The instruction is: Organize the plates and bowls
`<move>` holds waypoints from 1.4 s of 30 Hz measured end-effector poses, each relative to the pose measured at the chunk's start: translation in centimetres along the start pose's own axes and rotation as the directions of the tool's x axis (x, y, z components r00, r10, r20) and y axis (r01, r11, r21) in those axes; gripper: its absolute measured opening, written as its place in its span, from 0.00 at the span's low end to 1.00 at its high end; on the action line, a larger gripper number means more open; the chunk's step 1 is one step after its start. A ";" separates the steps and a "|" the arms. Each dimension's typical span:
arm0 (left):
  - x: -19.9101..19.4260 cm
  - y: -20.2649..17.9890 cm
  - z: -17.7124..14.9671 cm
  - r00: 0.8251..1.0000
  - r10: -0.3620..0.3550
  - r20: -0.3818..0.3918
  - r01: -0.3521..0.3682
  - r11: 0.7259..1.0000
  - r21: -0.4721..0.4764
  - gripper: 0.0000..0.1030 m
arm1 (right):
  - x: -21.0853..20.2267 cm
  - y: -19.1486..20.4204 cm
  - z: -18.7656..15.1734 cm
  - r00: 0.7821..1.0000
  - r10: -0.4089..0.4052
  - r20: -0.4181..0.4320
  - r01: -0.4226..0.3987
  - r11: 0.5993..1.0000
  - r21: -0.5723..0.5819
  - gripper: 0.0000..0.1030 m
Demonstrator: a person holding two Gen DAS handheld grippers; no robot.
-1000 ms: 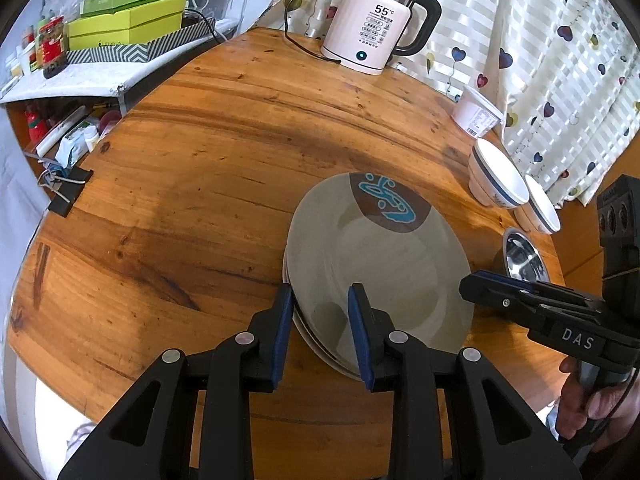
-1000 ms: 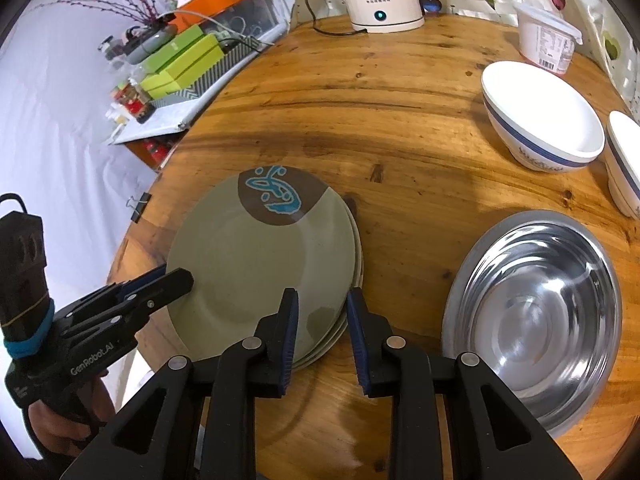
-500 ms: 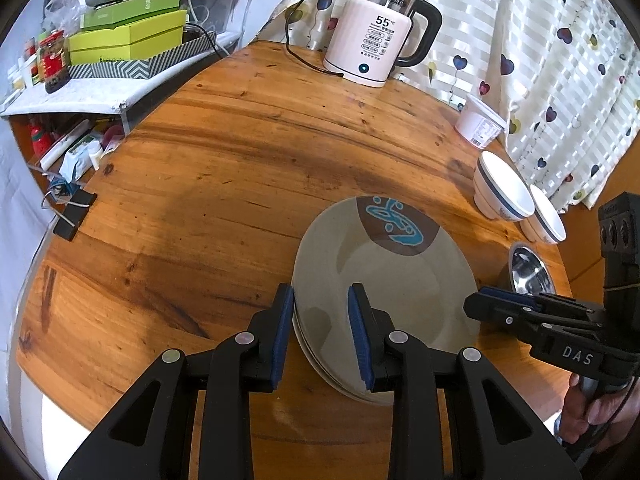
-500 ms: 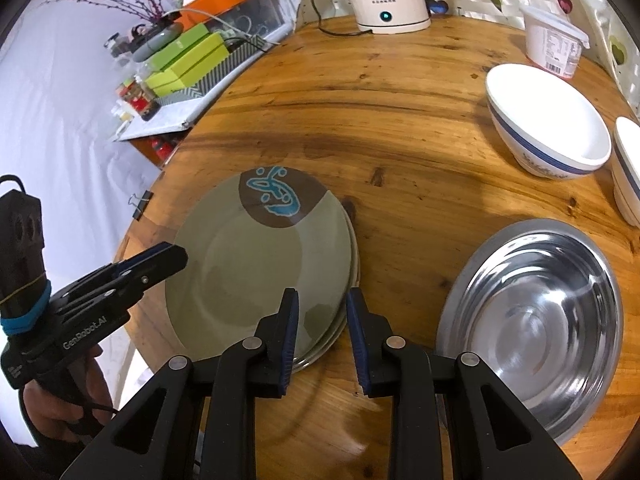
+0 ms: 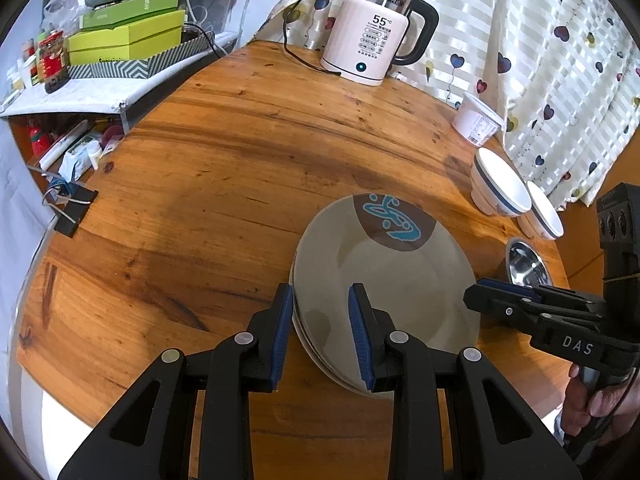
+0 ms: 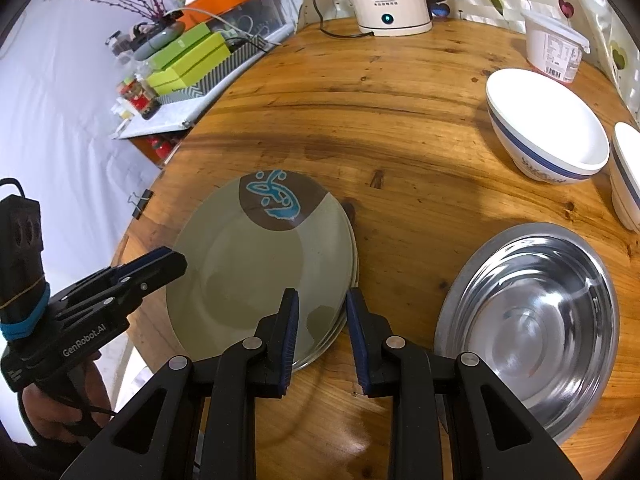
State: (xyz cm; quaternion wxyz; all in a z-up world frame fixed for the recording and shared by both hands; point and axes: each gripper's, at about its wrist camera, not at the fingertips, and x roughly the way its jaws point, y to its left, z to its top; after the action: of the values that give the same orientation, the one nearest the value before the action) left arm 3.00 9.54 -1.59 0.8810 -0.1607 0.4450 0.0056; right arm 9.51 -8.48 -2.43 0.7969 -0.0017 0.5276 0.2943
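A stack of olive-green plates (image 5: 384, 280) with a brown patch and blue fish drawing lies on the round wooden table (image 5: 224, 184); it also shows in the right wrist view (image 6: 260, 276). My left gripper (image 5: 320, 332) is open, hovering over the stack's near left rim. My right gripper (image 6: 322, 332) is open over the stack's right rim. A steel bowl (image 6: 532, 320) sits right of the plates. Two white bowls with blue bands (image 6: 548, 128) (image 6: 628, 176) stand at the back right.
A white electric kettle (image 5: 376, 40) with its cord stands at the table's far edge. A white plastic tub (image 6: 554, 46) sits by the heart-patterned curtain. A side shelf with green boxes (image 5: 128, 40) is to the left. A binder clip (image 5: 68, 210) lies at the left edge.
Both grippers have pulled back and risen a little from the plate stack, so the plates look smaller and farther. Both stay open. The dishes have not moved.
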 end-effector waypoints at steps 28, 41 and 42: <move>-2.9 -4.5 0.3 0.998 0.008 0.066 -0.013 0.997 0.074 0.30 | -6.8 0.2 -1.3 0.991 0.057 0.122 -0.042 0.992 -0.123 0.61; -2.3 -6.6 0.7 0.998 -0.004 0.062 -0.002 0.996 0.092 0.30 | -8.4 -1.9 -1.6 0.990 0.044 0.134 -0.031 0.994 -0.102 0.61; -2.2 -6.7 0.8 0.998 -0.005 0.060 -0.001 0.995 0.095 0.30 | -8.5 -2.1 -1.7 0.990 0.044 0.136 -0.031 0.995 -0.099 0.61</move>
State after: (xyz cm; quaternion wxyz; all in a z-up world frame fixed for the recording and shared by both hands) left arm 3.33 3.69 2.50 0.9006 -0.1186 0.4180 -0.0116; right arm 6.80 -14.73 3.33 0.8248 -0.0100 0.4564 0.3337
